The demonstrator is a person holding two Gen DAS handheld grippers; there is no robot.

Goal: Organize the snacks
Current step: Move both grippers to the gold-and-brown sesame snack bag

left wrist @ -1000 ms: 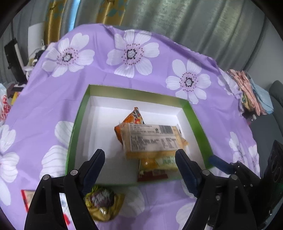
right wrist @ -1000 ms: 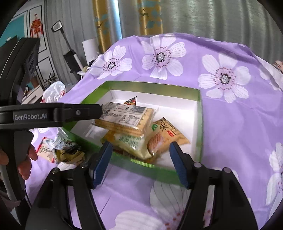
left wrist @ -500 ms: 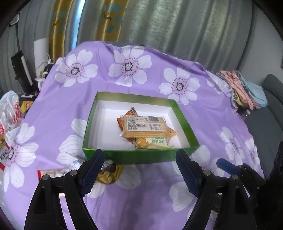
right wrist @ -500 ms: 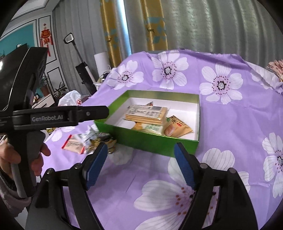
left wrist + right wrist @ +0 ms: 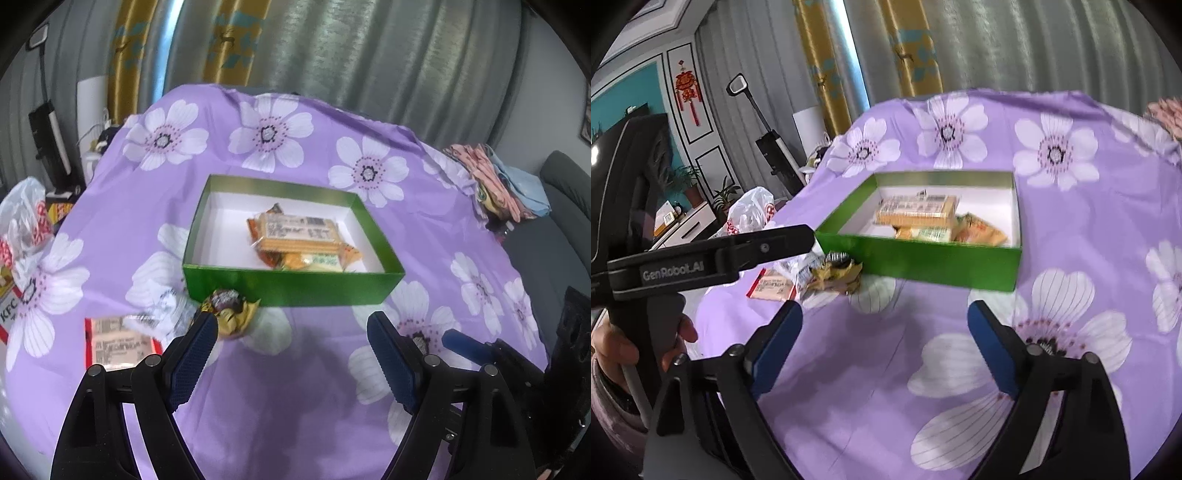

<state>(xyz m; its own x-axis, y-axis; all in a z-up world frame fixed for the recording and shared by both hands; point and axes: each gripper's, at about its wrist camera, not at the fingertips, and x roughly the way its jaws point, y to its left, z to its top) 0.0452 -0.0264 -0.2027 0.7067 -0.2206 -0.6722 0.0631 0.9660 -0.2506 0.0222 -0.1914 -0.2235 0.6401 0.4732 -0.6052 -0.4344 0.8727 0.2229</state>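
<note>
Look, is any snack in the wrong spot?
Yes. Three snacks lie outside the green box on the cloth: a gold-wrapped candy against its front wall, a clear white packet and a red-edged packet beside it. The others sit piled inside the box.

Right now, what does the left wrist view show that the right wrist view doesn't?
Left only: the folded clothes at the table's far right, and the open left gripper from behind.
Right only: the hand on the left tool's handle, and the open right gripper.
Both: green box holding snacks, gold-wrapped snack, red-edged packet outside it.
</note>
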